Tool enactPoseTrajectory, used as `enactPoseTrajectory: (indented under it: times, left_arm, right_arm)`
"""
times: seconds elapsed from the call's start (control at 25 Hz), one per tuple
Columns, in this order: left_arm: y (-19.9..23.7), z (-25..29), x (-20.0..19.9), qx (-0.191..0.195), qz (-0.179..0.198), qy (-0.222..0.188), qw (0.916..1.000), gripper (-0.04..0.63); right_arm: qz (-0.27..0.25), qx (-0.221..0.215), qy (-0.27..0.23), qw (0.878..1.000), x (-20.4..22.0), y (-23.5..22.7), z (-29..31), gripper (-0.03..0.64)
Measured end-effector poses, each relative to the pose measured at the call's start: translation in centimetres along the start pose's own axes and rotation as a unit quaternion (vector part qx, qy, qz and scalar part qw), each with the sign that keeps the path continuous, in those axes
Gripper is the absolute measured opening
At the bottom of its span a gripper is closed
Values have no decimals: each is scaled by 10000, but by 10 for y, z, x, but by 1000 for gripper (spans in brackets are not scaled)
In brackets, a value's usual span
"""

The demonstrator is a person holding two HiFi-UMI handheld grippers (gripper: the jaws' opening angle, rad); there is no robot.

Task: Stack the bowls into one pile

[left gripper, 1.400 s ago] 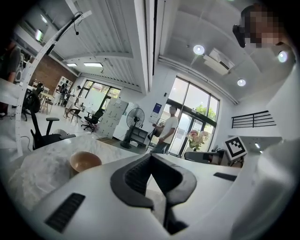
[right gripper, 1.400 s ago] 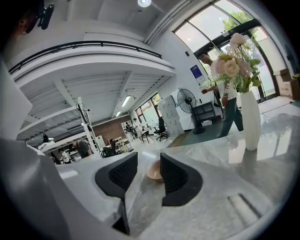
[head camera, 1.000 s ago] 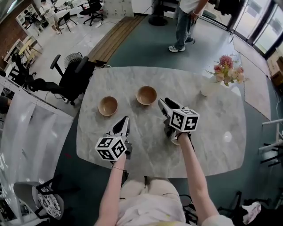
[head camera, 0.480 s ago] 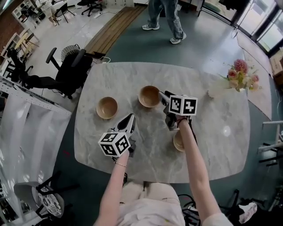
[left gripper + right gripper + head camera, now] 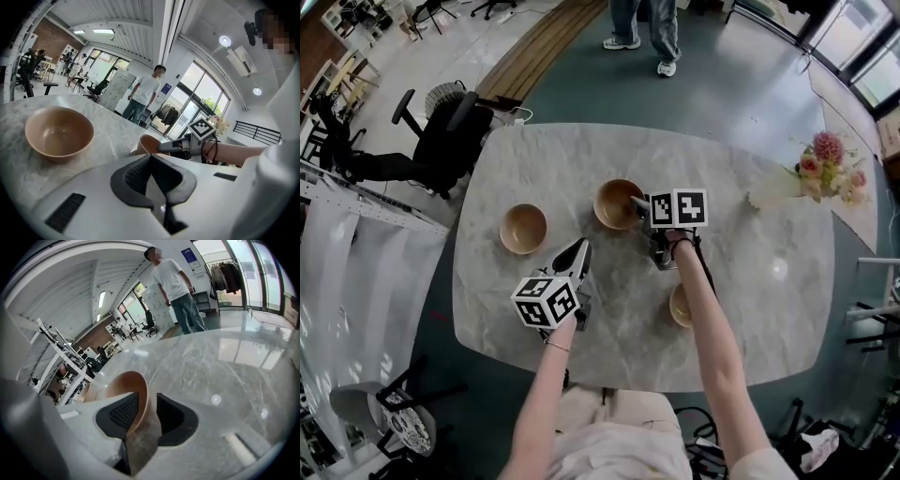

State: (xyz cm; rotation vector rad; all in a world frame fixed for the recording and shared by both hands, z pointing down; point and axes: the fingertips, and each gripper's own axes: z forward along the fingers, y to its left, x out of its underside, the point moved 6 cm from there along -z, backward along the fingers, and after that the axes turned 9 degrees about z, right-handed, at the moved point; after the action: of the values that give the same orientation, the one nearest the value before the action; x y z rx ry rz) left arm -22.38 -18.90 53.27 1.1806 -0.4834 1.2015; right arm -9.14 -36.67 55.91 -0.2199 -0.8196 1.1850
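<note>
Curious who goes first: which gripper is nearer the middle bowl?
Right. The right gripper straddles the rim of the middle bowl; the left gripper hangs short of it, nearer the person.

No legible word, brand or number is to be found. Black-and-white square markers are borne on the cube point(image 5: 546, 302) of the left tongs point(image 5: 579, 247) and on the cube point(image 5: 679, 208) of the right tongs point(image 5: 637, 201). Only patterns are shown on them, no letters or digits. A blue sign point(image 5: 190, 255) is seen high in the right gripper view, but its print is too small to be read.
</note>
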Motion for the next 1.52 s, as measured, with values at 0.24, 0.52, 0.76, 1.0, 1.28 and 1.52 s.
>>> enactPoseTrajectory:
  times: [0.24, 0.52, 0.76, 1.0, 1.28, 1.52]
  left_arm:
    - [5, 1, 3, -41, -53, 36, 10000, 0]
    - [2, -3, 3, -56, 6, 79, 10000, 0]
    - [-10, -12, 0, 36, 83, 41, 10000, 0]
    - [-29, -23, 0, 183, 190, 23, 9996, 0]
    - [-54, -35, 0, 396, 368, 20, 9985, 0]
    - [-80, -42, 6, 634, 514, 81, 9966, 0]
  right_arm:
    - [-220, 171, 285, 9992, 4, 0, 12, 35]
    - [-370, 262, 276, 9986, 3, 1, 8, 18]
    - [-397, 145, 147, 9990, 2, 9, -14, 18]
    - [-443, 1, -24, 9990, 10, 17, -54, 18]
    - [-481, -50, -224, 9986, 25, 16, -102, 18]
    - [-389, -7, -396, 9985, 42, 7, -136, 18]
